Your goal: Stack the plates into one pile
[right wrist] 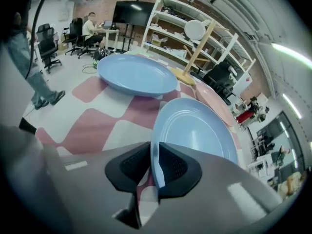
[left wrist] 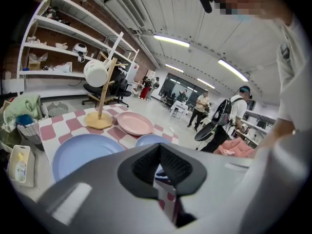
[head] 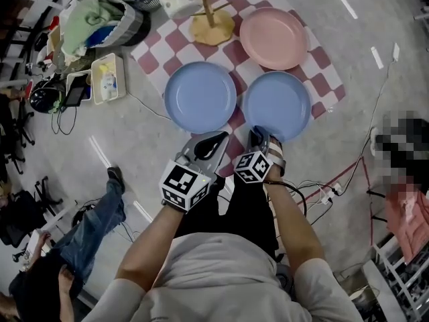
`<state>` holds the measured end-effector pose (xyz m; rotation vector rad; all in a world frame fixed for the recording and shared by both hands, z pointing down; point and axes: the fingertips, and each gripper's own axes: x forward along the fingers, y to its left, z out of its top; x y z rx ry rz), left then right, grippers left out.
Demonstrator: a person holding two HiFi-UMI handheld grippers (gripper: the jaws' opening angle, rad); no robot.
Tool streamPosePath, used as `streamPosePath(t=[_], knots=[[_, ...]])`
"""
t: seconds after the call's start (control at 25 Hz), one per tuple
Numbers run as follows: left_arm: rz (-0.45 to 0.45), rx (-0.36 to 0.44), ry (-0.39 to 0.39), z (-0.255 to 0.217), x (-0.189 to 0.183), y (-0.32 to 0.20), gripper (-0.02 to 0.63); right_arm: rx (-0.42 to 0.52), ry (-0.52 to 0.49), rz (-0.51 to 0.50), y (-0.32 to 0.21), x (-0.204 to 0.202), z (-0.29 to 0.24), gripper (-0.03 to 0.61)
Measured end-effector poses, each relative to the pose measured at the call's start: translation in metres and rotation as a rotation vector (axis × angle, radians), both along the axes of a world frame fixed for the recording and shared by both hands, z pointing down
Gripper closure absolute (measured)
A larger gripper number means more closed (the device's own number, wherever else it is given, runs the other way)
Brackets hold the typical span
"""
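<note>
Right gripper [head: 258, 134] [right wrist: 154, 152]: pitched steeply down, jaws narrow, clamped on near rim of right blue plate [head: 276, 104] [right wrist: 195, 130] at checkered cloth [head: 322, 66] near edge | left gripper [head: 218, 138] [left wrist: 160, 147]: shallower pitch, jaws together, empty, just beside left blue plate [head: 200, 96] | pink plate [head: 273, 37]: far right corner | 2 forearms [head: 154, 240] extended forward, side by side

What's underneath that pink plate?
A red-and-white checked cloth lies under the round pink plate and shows beside it. The patch directly beneath the plate is covered, so whether anything else sits there cannot be seen.
</note>
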<state>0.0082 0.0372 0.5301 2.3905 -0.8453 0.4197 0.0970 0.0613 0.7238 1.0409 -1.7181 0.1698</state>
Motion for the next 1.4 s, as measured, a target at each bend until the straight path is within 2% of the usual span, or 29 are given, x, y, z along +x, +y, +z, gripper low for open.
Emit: streamPosePath(t=[0.12,0.24,0.72,0.88,1.16,1.4], knots=[[0.0,-0.002,0.0,0.002,-0.003,0.001,0.607,0.023,0.072,-0.082,0.0,-0.002,0.0,0.538],[-0.001,0.001,-0.001,0.0,-0.007,0.001,0.607,0.037,0.097,-0.112,0.001,-0.002,-0.004,0.543],[-0.01,0.05,0.025,-0.019,-0.01,-0.005,0.607,0.078,0.12,-0.103,-0.003,0.017,-0.051,0.547],[-0.016,0.069,0.043,-0.03,-0.01,-0.008,0.607,0.125,0.128,-0.102,-0.01,0.019,-0.078,0.551],[-0.054,0.092,0.06,-0.047,-0.023,-0.01,0.607,0.188,0.094,-0.199,-0.022,-0.022,-0.114,0.549],[-0.125,0.107,0.052,-0.052,-0.057,-0.012,0.607,0.21,0.06,-0.315,-0.027,-0.08,-0.114,0.548]])
